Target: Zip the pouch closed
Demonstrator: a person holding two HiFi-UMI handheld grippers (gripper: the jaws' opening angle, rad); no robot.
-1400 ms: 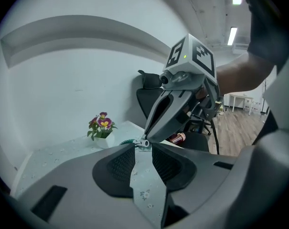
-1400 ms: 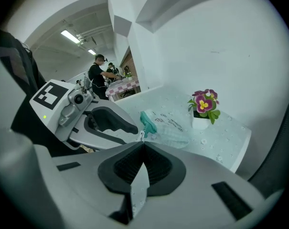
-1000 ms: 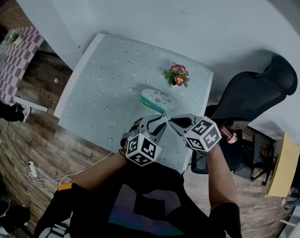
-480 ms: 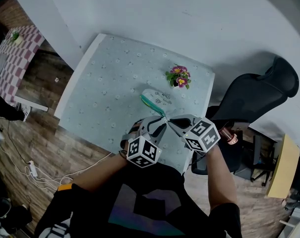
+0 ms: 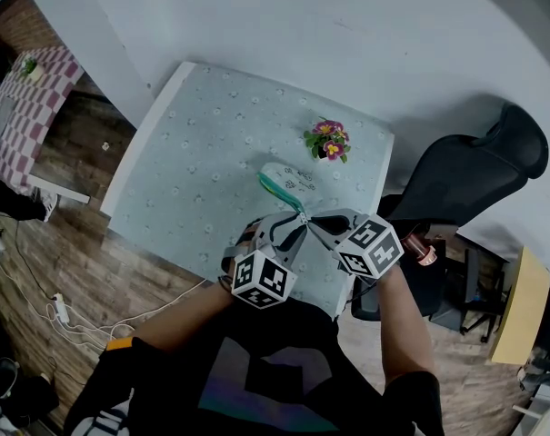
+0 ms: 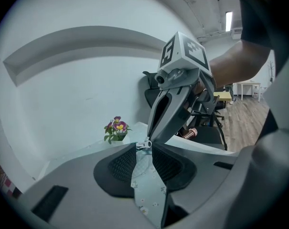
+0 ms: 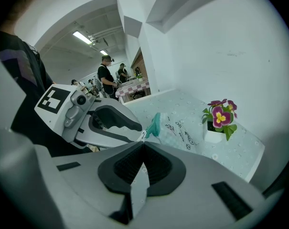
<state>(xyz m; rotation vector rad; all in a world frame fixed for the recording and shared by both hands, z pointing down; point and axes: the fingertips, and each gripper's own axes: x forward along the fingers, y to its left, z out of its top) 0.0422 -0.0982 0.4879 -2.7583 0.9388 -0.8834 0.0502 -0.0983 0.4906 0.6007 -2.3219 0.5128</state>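
Note:
A white pouch with a teal zipper edge lies on the pale patterned table, its near end lifted toward me. Both grippers meet tip to tip at that end. In the right gripper view the teal end runs down to my right gripper, which is shut on the small metal zipper pull. The left gripper view shows that pull lying across the closed tips of my left gripper, which pinches the pouch's end beside it; the fabric itself is hidden there. The right gripper and left gripper touch noses.
A small white pot of purple and yellow flowers stands just beyond the pouch, near the table's right edge. A black office chair sits to the right of the table. People stand far off by a chequered table.

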